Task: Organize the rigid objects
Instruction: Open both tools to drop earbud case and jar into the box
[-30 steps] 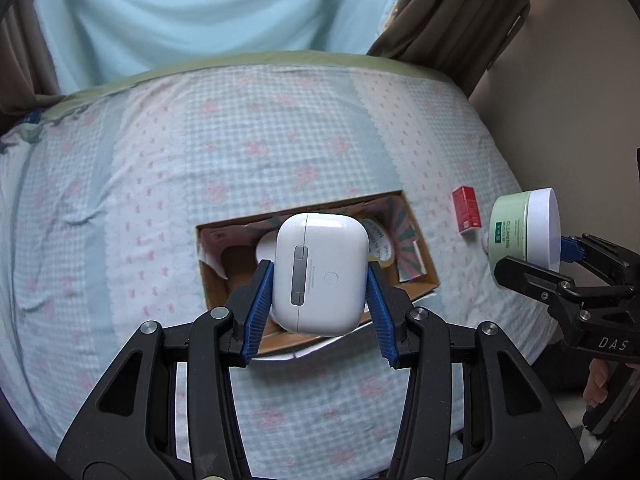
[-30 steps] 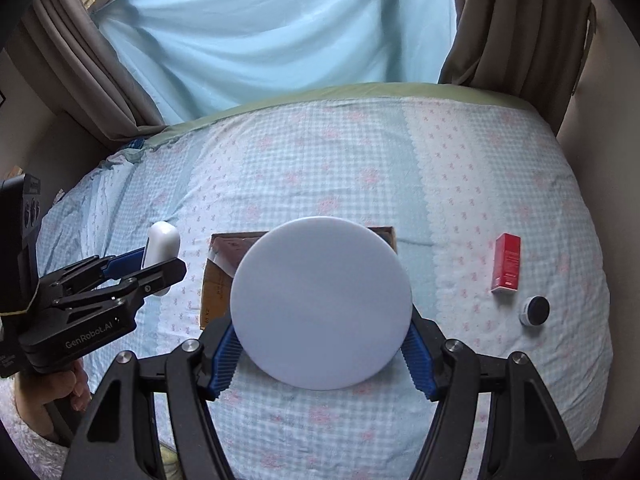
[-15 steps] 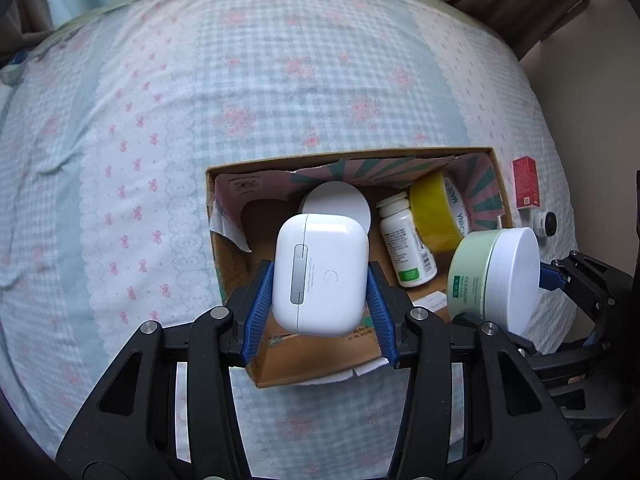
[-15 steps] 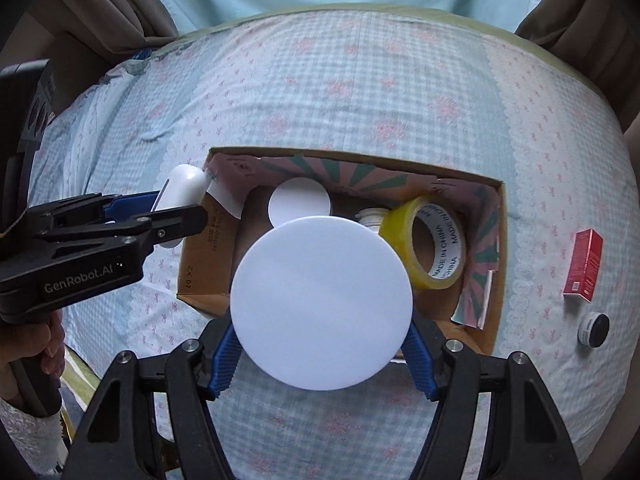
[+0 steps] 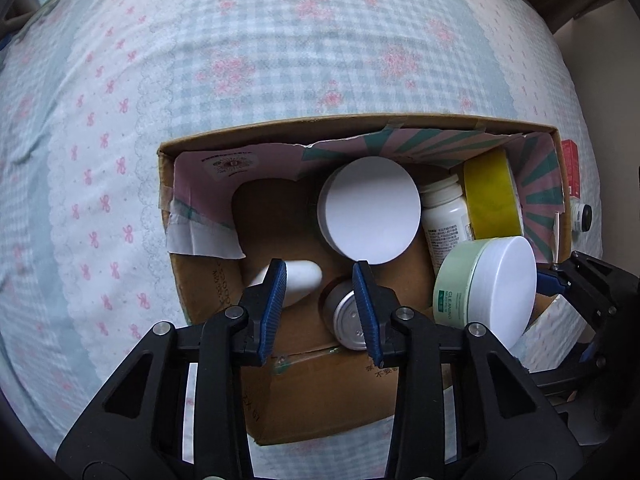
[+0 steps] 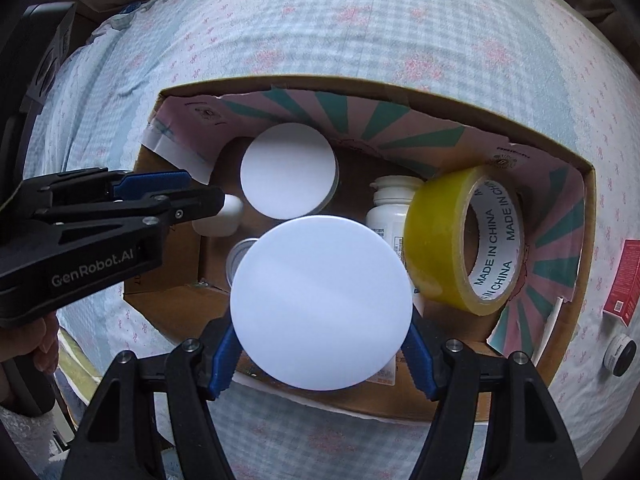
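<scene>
An open cardboard box [image 5: 320, 392] [image 6: 520, 148] lies on the bed. My left gripper [image 5: 319, 276] is open and empty over its near left part. The white earbud case [image 5: 302, 280] [image 6: 220, 218] lies on the box floor just below it. My right gripper [image 6: 322, 344] is shut on a green cream jar with a white lid [image 6: 322, 302] [image 5: 486, 286] and holds it over the box's near right part. Inside the box are another white-lidded jar [image 5: 370, 214] [image 6: 288, 170], a white pill bottle [image 5: 446, 212] [image 6: 390, 206], a yellow tape roll [image 5: 492, 200] [image 6: 464, 240] and a small metal tin [image 5: 346, 314].
A red carton [image 6: 624, 282] [image 5: 572, 168] and a small black-and-white pot [image 6: 619, 354] [image 5: 581, 216] lie on the checked bedspread [image 5: 240, 52] right of the box. A hand [image 6: 36, 344] holds the left gripper's handle.
The left gripper opened and the earbud case dropped onto the box floor. Both grippers moved closer and lower over the box; the right one still holds the cream jar.
</scene>
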A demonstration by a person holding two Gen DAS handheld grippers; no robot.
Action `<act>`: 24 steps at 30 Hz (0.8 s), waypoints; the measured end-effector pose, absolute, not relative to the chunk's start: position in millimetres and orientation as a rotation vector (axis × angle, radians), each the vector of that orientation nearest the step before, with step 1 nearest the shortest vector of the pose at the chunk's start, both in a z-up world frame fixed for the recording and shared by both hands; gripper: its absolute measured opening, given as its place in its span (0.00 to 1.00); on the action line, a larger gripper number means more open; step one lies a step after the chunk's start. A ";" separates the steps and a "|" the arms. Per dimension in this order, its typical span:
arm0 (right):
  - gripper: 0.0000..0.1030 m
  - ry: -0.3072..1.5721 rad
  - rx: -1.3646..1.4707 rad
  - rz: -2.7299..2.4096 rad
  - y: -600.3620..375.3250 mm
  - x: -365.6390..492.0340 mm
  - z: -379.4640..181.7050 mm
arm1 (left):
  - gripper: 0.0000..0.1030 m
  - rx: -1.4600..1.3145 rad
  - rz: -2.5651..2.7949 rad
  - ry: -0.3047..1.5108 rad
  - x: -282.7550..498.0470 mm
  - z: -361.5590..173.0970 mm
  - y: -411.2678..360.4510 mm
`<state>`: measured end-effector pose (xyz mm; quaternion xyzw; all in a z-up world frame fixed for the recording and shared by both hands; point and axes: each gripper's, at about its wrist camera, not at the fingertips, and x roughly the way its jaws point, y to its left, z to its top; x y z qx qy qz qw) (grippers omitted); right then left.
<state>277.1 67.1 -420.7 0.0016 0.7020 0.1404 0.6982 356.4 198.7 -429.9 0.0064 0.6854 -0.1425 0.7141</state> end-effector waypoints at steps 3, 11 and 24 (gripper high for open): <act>0.64 1.570 -0.028 0.343 70.5 278.1 -425.0 | 0.33 0.034 -0.294 1.482 359.5 -423.0 196.5; 1.00 1.413 0.023 0.363 59.8 267.8 -408.0 | 1.00 0.008 -0.307 1.468 353.4 -408.0 194.6; 1.00 1.378 0.011 0.306 49.9 238.9 -373.6 | 1.00 -0.035 -0.288 1.418 325.1 -370.3 211.9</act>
